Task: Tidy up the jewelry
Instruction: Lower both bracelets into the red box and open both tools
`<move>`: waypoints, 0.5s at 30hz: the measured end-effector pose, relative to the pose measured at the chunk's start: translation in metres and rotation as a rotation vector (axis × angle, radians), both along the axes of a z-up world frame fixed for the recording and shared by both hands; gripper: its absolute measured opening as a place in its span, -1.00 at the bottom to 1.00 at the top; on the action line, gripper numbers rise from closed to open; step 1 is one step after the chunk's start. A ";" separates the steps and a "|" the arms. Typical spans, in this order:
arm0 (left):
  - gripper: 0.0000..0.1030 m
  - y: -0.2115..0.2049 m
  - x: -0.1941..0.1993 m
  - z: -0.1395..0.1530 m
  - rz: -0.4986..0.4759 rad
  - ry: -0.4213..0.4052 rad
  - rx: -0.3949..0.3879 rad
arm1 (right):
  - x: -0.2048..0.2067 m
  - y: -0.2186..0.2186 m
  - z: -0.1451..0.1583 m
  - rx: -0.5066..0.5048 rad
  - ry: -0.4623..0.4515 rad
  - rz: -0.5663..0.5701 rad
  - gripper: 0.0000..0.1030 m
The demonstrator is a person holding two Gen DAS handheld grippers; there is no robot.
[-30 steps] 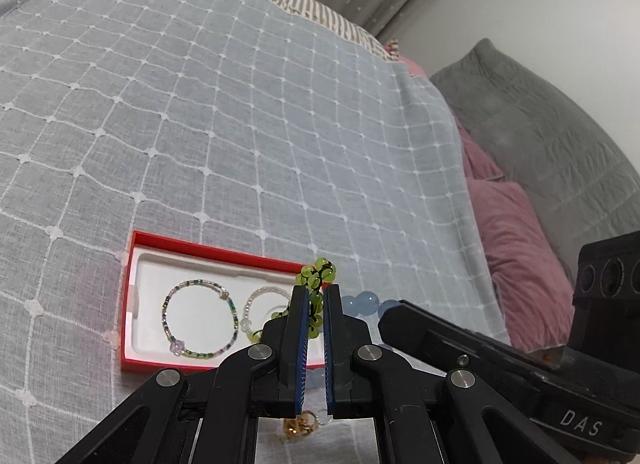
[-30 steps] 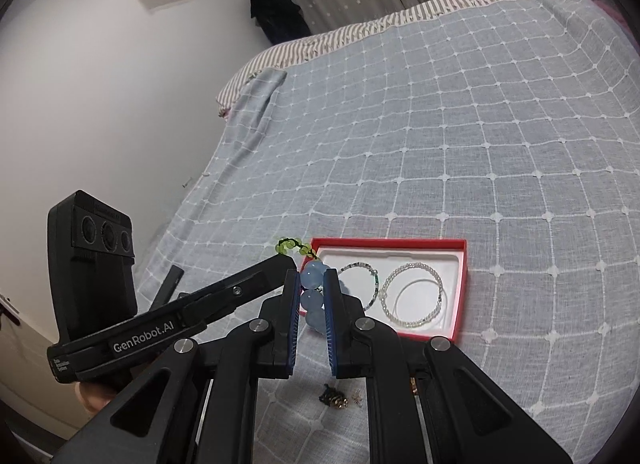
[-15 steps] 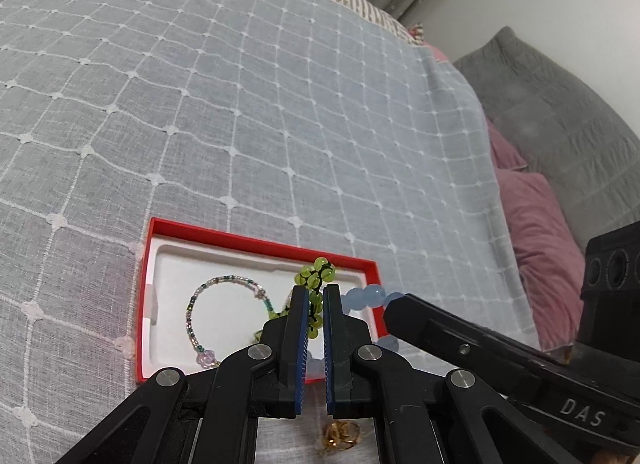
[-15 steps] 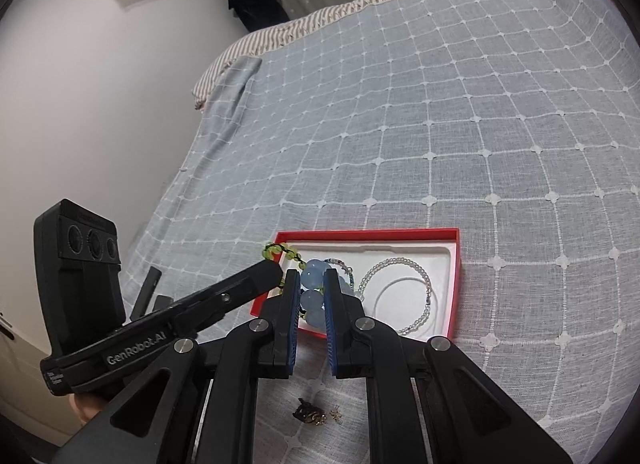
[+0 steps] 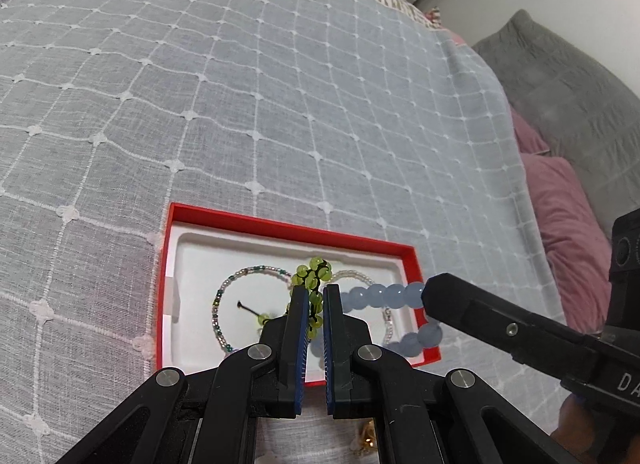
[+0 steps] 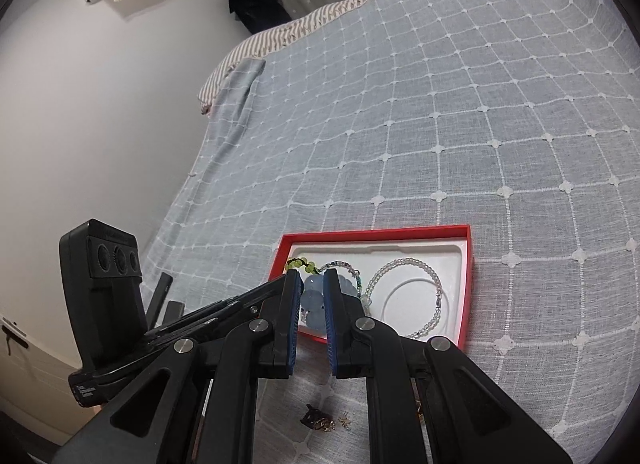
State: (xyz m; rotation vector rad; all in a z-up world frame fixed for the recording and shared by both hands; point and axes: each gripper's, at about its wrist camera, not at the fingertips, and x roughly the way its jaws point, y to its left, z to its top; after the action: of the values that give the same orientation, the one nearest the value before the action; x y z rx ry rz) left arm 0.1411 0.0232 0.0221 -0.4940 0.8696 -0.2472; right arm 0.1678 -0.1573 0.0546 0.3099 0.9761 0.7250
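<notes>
Bracelets are the matter here: a green bead strand (image 5: 313,284) pinched between the pressed-together fingers of the left gripper (image 5: 315,304), and a pale blue bead bracelet (image 5: 390,296) clamped in the right gripper (image 6: 313,292), whose fingers are closed on its big round beads. Both hang over the red box (image 5: 280,225) with the white liner, which sits on the grey checked bedspread (image 5: 280,83) near its front edge. The green strand dangles roughly over the middle of the box, its loose end trailing down toward the liner. The blue bracelet sits toward the box's right end in the left view, its loop stretching sideways from the right gripper's tip toward the left gripper, so the two pieces are just beside each other and may be touching; I cannot tell. Two thin beaded bracelets already lie flat in the liner, a multicolour one (image 5: 224,304) toward the left and a clear one (image 6: 404,296) toward the right, directly below the held pieces. Small gold bits (image 6: 326,422) lie on the bedspread in front of the box, nearer the grippers. My judgement is that the coming move is a short descent and release, since both targets lie below the fingers.
</notes>
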 end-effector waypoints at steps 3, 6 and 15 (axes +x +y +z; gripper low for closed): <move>-0.97 0.000 0.001 -0.002 0.005 0.006 0.011 | 0.003 -0.003 -0.003 -0.006 0.005 -0.011 -0.76; -0.97 0.002 0.002 -0.005 0.012 0.012 0.022 | 0.007 -0.008 -0.007 -0.011 0.014 -0.029 -0.76; -0.96 0.008 0.005 -0.012 0.034 0.032 0.062 | 0.012 -0.013 -0.015 -0.059 0.006 -0.058 -0.76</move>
State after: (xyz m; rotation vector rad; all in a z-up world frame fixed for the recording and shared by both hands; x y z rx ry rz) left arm 0.1458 0.0310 0.0096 -0.4554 0.8962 -0.1806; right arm 0.1794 -0.1699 0.0394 0.2883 0.9885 0.6414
